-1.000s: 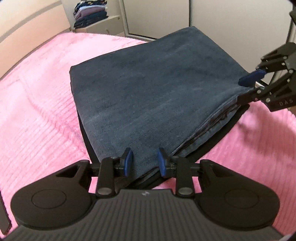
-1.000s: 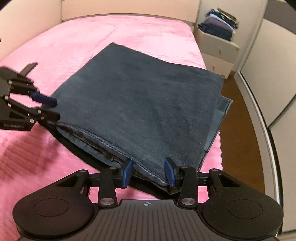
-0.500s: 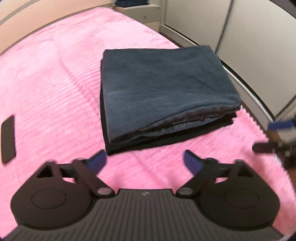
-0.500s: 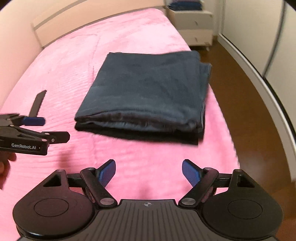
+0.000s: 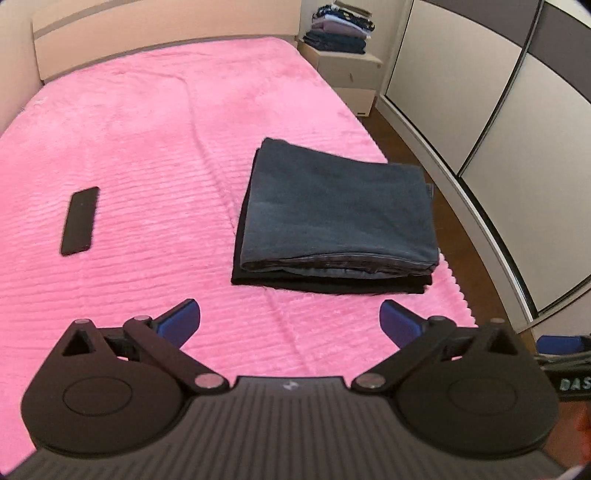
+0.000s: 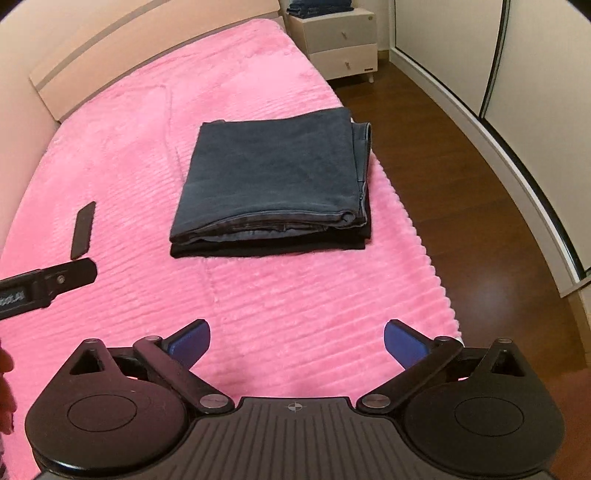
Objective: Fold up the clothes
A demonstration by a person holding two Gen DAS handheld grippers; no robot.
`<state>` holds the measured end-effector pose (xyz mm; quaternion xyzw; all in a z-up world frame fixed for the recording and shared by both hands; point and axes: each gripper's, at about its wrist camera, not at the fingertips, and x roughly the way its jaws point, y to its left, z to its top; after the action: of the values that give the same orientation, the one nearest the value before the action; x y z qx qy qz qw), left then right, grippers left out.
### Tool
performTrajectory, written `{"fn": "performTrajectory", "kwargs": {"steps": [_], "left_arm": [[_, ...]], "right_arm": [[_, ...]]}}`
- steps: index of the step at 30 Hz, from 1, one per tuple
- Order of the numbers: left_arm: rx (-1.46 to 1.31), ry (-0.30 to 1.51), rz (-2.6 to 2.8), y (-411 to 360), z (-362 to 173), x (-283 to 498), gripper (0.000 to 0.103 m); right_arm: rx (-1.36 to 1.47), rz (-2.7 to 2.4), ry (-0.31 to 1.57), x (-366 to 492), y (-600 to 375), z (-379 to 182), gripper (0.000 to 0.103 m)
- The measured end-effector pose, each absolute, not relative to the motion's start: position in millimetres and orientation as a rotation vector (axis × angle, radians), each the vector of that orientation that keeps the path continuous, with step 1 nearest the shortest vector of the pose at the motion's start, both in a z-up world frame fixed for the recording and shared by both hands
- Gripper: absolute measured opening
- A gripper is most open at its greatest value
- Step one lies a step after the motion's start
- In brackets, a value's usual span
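Dark blue folded jeans (image 5: 338,210) lie flat on top of a folded black garment (image 5: 332,285) near the right edge of the pink bed (image 5: 147,155). The same stack shows in the right wrist view (image 6: 273,181). My left gripper (image 5: 290,319) is open and empty, held well back from the stack's near edge. My right gripper (image 6: 297,341) is open and empty, also pulled back from the stack. The left gripper's side (image 6: 48,282) shows at the left of the right wrist view.
A black phone (image 5: 80,220) lies on the bed left of the stack, also in the right wrist view (image 6: 83,229). A nightstand (image 5: 343,70) with folded clothes (image 5: 341,33) stands past the bed. Wardrobe doors (image 5: 498,110) and wood floor (image 6: 461,184) are on the right.
Both grippers let go of the jeans' near edge, opened wide and drew back. The folded jeans now rest on the stack.
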<state>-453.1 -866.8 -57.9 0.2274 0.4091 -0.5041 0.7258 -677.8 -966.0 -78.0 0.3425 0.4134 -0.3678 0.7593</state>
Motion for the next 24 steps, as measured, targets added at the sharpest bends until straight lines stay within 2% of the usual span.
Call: {"fn": "performTrajectory", "kwargs": {"steps": [24], "left_arm": [[0.505, 0.841, -1.201, -720, 24, -468, 0.102]], "right_arm": [[0.717, -0.939, 0.748, -687, -814, 17, 0.103]]}}
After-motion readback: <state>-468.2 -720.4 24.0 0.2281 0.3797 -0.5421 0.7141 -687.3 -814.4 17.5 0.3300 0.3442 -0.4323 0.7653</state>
